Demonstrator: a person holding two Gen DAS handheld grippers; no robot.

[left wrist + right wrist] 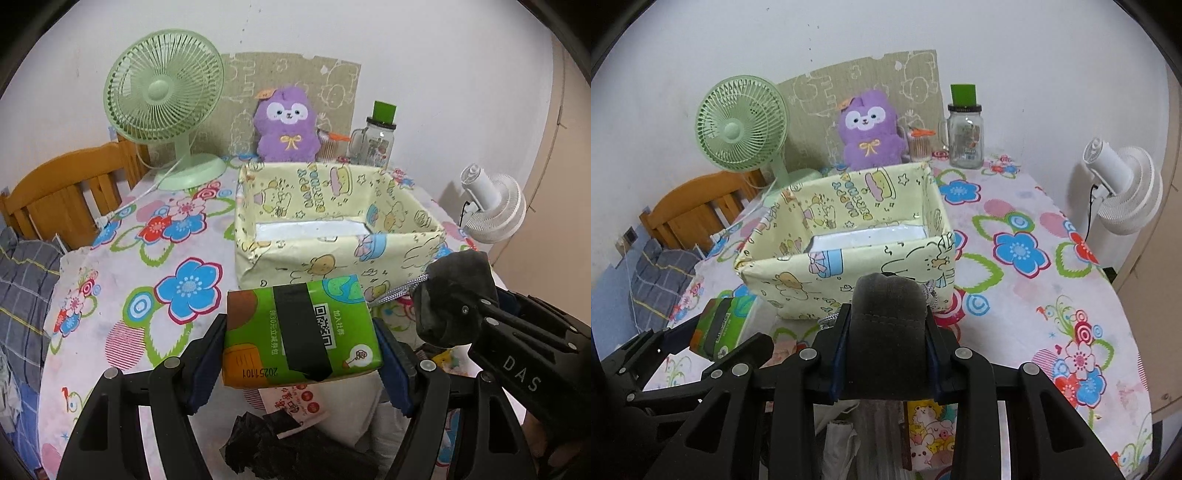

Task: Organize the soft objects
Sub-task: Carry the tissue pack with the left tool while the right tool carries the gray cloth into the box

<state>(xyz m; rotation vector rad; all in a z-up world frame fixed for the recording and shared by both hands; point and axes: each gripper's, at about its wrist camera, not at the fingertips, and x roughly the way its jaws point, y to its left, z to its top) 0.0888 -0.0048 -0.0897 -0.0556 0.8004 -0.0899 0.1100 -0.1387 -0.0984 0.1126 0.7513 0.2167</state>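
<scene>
My left gripper (301,354) is shut on a green tissue pack (301,328) with a black tape band, held above the table just in front of the pale yellow cartoon-print box (332,258). My right gripper (888,350) is shut on a dark grey drawstring pouch (888,317), also lifted and close to the box's (798,273) near wall. In the left wrist view the pouch (454,295) and the right gripper (461,314) show at right, with a silver cord hanging. In the right wrist view the tissue pack (720,325) shows at lower left. The box holds a white lining and looks otherwise bare.
A purple plush (288,127) leans on cardboard behind the box. A green desk fan (166,99), a glass jar with green lid (376,138) and a white fan (495,206) stand around the floral tablecloth (166,258). A wooden chair (70,192) is left. Bags and packets lie below the grippers.
</scene>
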